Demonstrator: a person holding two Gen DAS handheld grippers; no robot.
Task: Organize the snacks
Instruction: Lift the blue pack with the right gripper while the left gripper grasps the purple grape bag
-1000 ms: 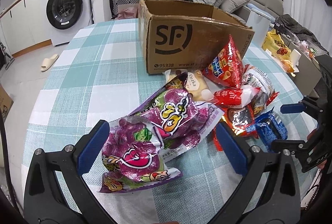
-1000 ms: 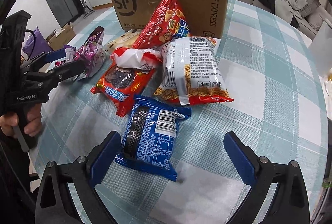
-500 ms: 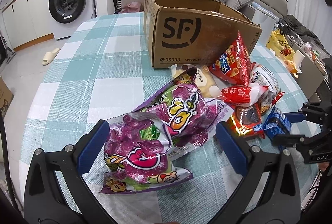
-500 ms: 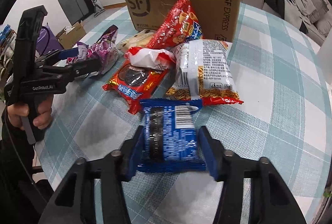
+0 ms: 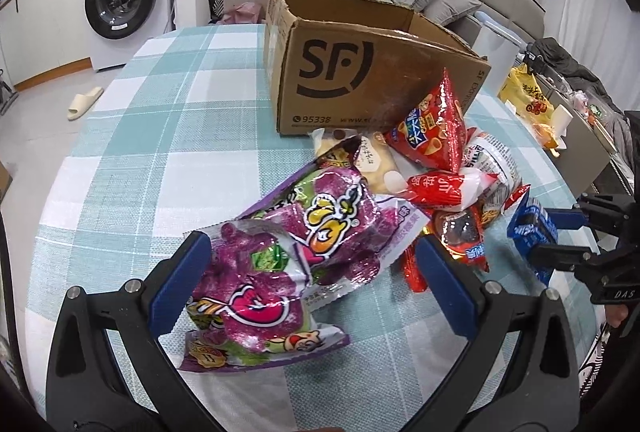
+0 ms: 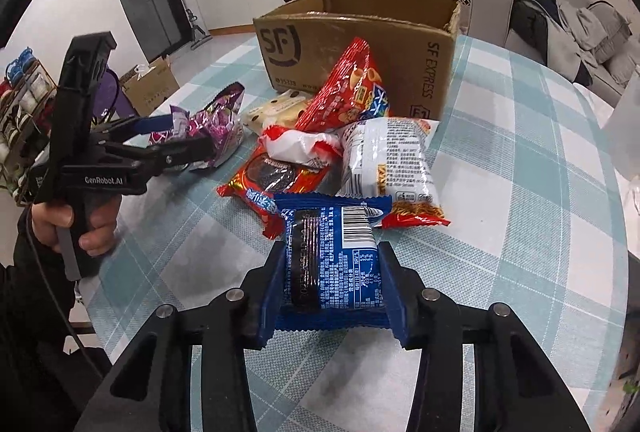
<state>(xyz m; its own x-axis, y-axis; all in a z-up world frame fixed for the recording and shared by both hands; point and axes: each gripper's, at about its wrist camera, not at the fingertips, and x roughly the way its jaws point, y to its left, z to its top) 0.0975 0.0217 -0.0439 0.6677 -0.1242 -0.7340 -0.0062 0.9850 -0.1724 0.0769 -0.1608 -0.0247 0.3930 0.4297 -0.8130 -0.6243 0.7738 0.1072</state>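
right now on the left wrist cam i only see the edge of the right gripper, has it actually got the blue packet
Observer: Yes. In the right wrist view, the right gripper's jaws are closing on the blue cookie packet, with a pad pressed on each long side.
Operator: which face of it is up
Observer: The back. The barcode and the printed nutrition table face up.
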